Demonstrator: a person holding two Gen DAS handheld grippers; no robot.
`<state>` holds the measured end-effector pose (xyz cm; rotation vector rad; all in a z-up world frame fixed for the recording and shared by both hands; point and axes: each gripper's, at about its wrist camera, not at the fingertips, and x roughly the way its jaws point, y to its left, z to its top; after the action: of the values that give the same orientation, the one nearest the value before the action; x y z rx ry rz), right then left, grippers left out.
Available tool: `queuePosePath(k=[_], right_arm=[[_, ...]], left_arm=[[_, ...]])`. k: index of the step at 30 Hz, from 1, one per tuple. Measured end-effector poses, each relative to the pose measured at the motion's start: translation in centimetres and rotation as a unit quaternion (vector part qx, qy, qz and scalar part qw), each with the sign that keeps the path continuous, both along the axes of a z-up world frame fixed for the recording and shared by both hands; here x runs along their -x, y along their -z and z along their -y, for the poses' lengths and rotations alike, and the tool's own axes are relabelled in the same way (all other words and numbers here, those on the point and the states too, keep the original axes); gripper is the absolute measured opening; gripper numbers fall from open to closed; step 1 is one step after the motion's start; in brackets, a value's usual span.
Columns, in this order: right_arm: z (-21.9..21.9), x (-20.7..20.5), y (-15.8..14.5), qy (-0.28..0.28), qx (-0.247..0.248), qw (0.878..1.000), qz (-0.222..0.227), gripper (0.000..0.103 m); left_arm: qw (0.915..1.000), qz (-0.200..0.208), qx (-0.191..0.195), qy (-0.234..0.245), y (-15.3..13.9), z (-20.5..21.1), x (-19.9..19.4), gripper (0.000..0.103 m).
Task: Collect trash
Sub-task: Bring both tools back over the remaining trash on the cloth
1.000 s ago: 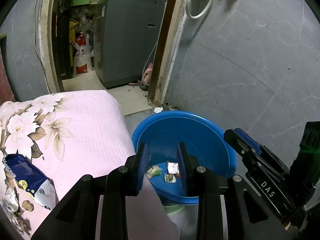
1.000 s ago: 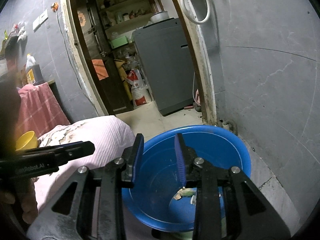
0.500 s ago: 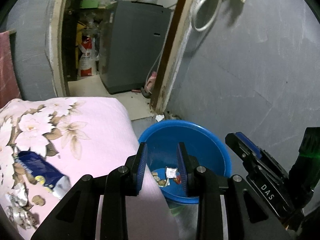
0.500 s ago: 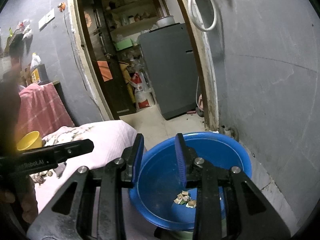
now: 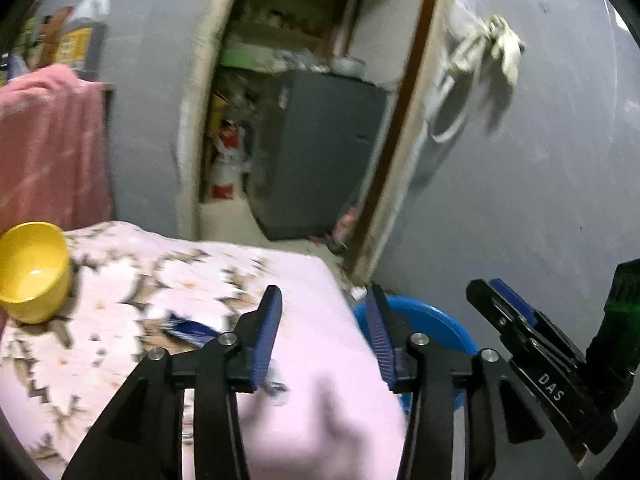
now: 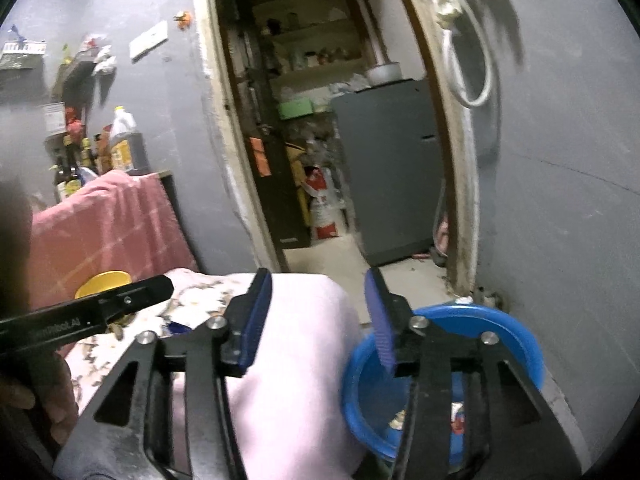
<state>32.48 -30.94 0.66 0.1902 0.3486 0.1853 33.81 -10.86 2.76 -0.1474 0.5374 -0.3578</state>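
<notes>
Both grippers, left (image 5: pixel 324 336) and right (image 6: pixel 320 320), have jaws spread apart and empty. Blue wrapper (image 5: pixel 188 328) lies mid-left on the pink blanket (image 5: pixel 304 400); blue tub (image 6: pixel 500 332) with scraps sits lower right.

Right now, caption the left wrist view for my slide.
Open left gripper above floral cloth, blue wrapper ahead.

Legible text: "DAS" in white on the black body of the right gripper (image 5: pixel 500 304) in the left wrist view; a faint, partly blurred mark ending "…bot.AI" on the left gripper (image 6: pixel 160 284) in the right wrist view.
</notes>
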Motion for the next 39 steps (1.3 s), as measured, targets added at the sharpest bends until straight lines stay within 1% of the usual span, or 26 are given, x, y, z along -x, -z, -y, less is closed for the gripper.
queuePosePath(k=[2,3,4,5,7,8,10,12,14,15,16,18,26,30,35,39], right_arm=[[-1.4,0.2,-0.5,-0.007,0.003,1.000,0.010,0.065],[-2.1,0.3,-0.8,-0.012,0.003,1.000,0.014,0.068],[-2.7,0.3,-1.0,-0.015,0.004,1.000,0.017,0.073],[-3.2,0.5,-1.1,-0.019,0.005,1.000,0.021,0.075],[-4.5,0.8,-1.5,-0.026,0.004,0.999,0.032,0.085],[-5.2,0.9,-1.7,-0.029,0.005,0.999,0.037,0.087],[-6.3,1.1,-2.1,-0.034,0.005,0.998,0.046,0.097],[-7.5,1.4,-2.5,-0.038,0.004,0.998,0.057,0.103],[-8.6,1.8,-2.8,-0.039,0.005,0.997,0.067,0.103],[-9.1,2.1,-2.9,-0.042,0.006,0.996,0.073,0.103],[-9.7,2.3,-3.1,-0.046,0.007,0.996,0.077,0.103],[-10.8,2.8,-3.3,-0.056,0.010,0.995,0.086,0.103],[-14.2,4.6,-3.5,-0.082,0.029,0.989,0.118,0.103],[-15.6,5.1,-3.1,-0.093,0.042,0.987,0.124,0.103],[-16.9,4.8,-2.1,-0.105,0.052,0.987,0.106,0.103],[-17.9,3.8,-0.8,-0.117,0.055,0.989,0.071,0.103]], left_arm=[[0.9998,0.008,0.002,-0.017,-0.4,-1.9,0.5,0.045],[0.9995,0.014,0.004,-0.028,-0.6,-2.9,0.9,0.050],[0.9992,0.019,0.006,-0.036,-0.7,-3.5,1.2,0.054],[0.9985,0.025,0.008,-0.047,-0.9,-4.5,1.6,0.056],[0.9972,0.035,0.012,-0.065,-1.1,-6.3,2.5,0.062],[0.9964,0.039,0.015,-0.074,-1.2,-7.3,2.9,0.065],[0.9948,0.048,0.020,-0.088,-1.2,-8.5,3.6,0.081],[0.9925,0.065,0.029,-0.100,-1.4,-10.4,4.9,0.086],[0.9900,0.079,0.027,-0.114,-1.6,-11.7,5.7,0.090],[0.9886,0.086,0.026,-0.121,-1.6,-12.3,6.2,0.098],[0.9870,0.093,0.027,-0.128,-1.6,-12.9,6.7,0.100],[0.9832,0.109,0.034,-0.142,-1.5,-14.1,7.9,0.100],[0.9746,0.126,0.018,-0.185,-0.6,-17.4,10.3,0.101],[0.9716,0.126,0.015,-0.200,0.0,-18.6,10.8,0.101],[0.9706,0.118,0.005,-0.210,0.8,-19.5,10.7,0.101],[0.9700,0.107,-0.003,-0.218,1.6,-20.3,10.4,0.101]])
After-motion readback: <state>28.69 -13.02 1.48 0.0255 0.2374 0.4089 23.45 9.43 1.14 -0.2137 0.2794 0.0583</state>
